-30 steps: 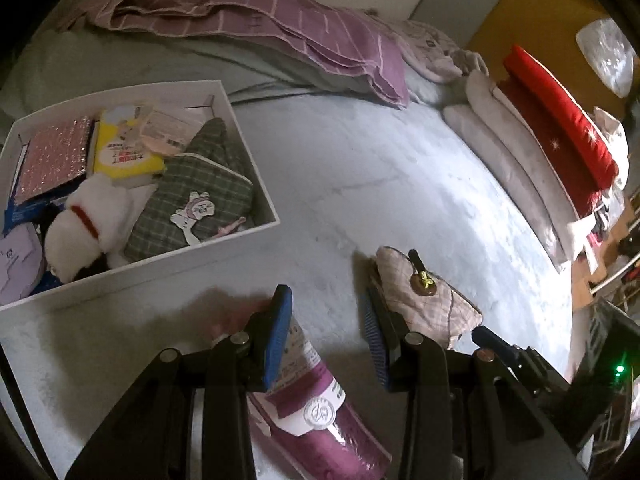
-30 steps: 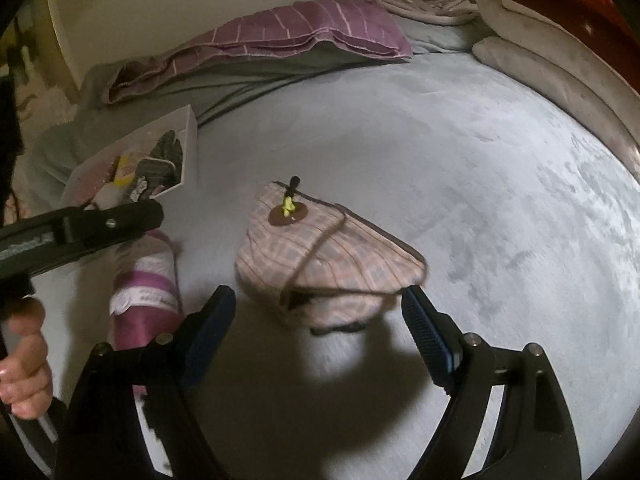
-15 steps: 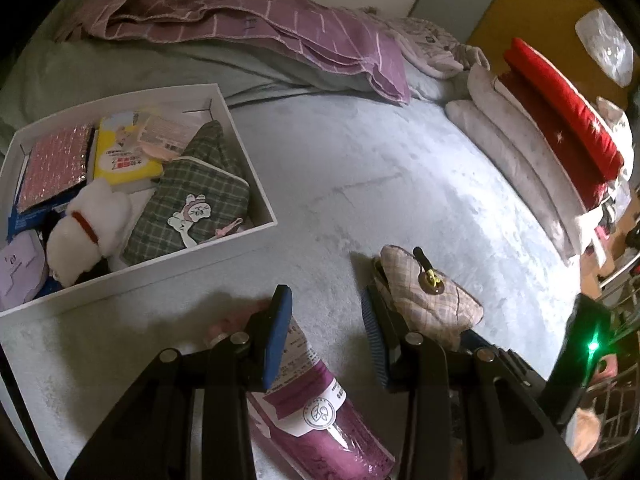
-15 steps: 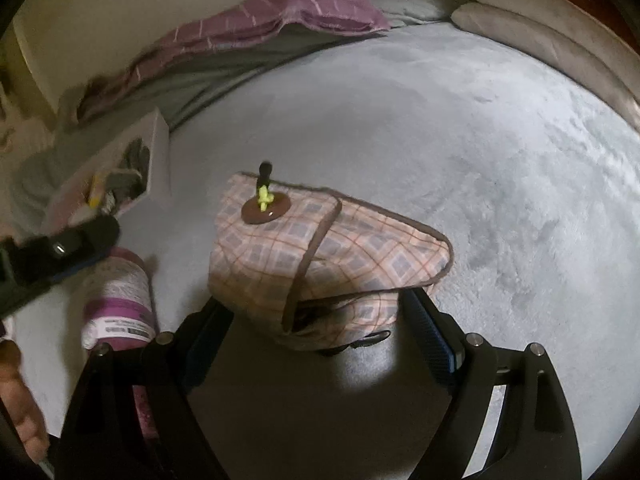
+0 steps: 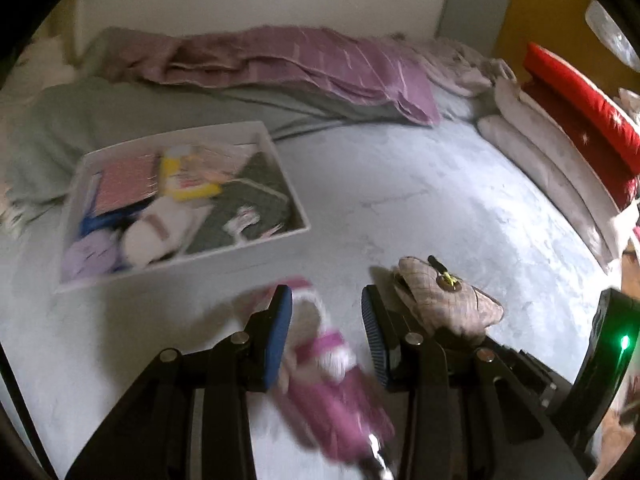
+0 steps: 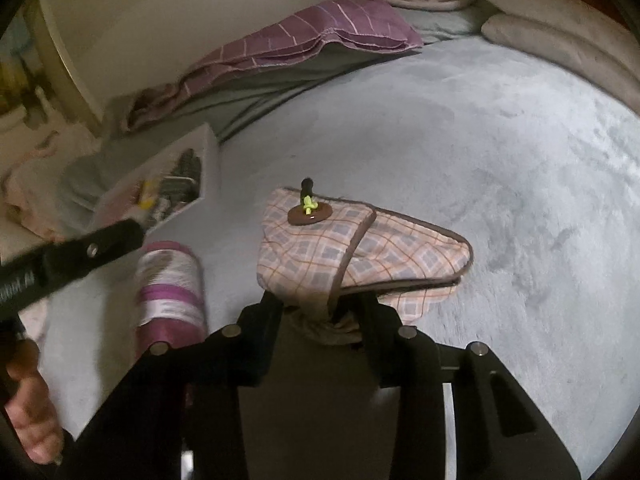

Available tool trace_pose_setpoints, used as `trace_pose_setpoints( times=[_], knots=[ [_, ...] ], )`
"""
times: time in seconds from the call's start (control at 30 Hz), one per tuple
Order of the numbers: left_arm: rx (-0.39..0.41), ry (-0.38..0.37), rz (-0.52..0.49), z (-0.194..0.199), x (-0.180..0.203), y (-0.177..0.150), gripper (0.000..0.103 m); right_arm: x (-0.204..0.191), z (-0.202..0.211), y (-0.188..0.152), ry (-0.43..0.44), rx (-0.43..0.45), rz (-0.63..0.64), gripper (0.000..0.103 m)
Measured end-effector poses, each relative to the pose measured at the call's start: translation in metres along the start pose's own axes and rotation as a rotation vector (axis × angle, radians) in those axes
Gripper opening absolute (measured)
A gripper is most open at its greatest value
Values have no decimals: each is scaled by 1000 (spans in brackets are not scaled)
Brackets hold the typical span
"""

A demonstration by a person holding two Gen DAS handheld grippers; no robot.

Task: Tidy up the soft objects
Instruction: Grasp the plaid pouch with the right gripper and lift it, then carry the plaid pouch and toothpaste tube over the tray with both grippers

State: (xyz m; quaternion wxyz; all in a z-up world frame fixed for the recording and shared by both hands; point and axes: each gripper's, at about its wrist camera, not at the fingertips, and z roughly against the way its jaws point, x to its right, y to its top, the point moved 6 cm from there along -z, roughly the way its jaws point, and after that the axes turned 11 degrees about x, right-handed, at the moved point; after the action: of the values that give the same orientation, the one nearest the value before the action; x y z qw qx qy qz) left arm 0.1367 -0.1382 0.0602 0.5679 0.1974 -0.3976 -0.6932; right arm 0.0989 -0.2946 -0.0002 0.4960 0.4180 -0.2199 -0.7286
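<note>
A purple-and-white soft pack (image 5: 332, 384) hangs blurred between the blue pads of my left gripper (image 5: 326, 304), which is shut on it just above the grey bed cover. In the right wrist view the same pack (image 6: 170, 280) shows under the left gripper's black finger (image 6: 80, 256). A pink plaid pouch (image 6: 360, 248) with a brown button lies on the bed. My right gripper (image 6: 320, 308) has its jaws closing on the pouch's near end, and the fabric bunches between the pads. From the left wrist view the pouch (image 5: 448, 300) sits just right of my left fingers.
An open white box (image 5: 184, 268) with several soft items lies on the bed at the left. A purple striped blanket (image 5: 300, 64) runs along the back. Pale bolsters (image 5: 540, 160) and a red cushion (image 5: 580, 96) line the right side. A hand (image 6: 24, 420) holds the left gripper.
The right jaws have come in from wide open onto the pouch's near end. The left gripper has risen and drawn back with the pack, so the white box looks farther away.
</note>
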Motion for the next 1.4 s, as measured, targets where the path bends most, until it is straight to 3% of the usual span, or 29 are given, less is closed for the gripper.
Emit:
trace_pose_setpoints(
  times=[0.13,0.2,0.27,0.43,0.57,0.77,0.9,1.1,1.13,1.2,1.23,1.3,1.4],
  knots=[
    [-25,-56,119,50,-7,-40,37,3,28,-1,44,14,-8,38],
    [-39,-54,155,66,-11,-56,48,5,40,-9,60,3,-10,38],
    [-50,-43,169,79,-12,-70,53,8,53,-21,71,-12,-3,38],
    [-106,-58,196,99,-9,-103,54,11,84,-51,108,-36,63,38],
    [-134,3,153,103,-15,-118,54,12,101,-55,115,-3,122,38],
    [-213,-110,97,95,-10,-141,54,5,112,-52,170,29,174,38],
    [-259,-110,-20,83,-2,-169,54,1,110,-55,210,14,180,38],
    [-175,-120,-55,78,3,-172,54,-6,107,-50,227,4,218,38],
    [-166,-115,-59,78,3,-172,53,-8,108,-45,231,5,223,38],
    [-151,-88,-76,76,6,-172,36,-11,112,-39,229,17,239,38],
    [-155,-73,-93,76,8,-171,33,-12,114,-35,224,29,249,38],
    [-156,-52,-127,80,12,-171,9,-12,120,-31,218,52,261,38],
    [-163,-41,-136,84,13,-174,3,-10,126,-38,229,45,240,38]
  ],
)
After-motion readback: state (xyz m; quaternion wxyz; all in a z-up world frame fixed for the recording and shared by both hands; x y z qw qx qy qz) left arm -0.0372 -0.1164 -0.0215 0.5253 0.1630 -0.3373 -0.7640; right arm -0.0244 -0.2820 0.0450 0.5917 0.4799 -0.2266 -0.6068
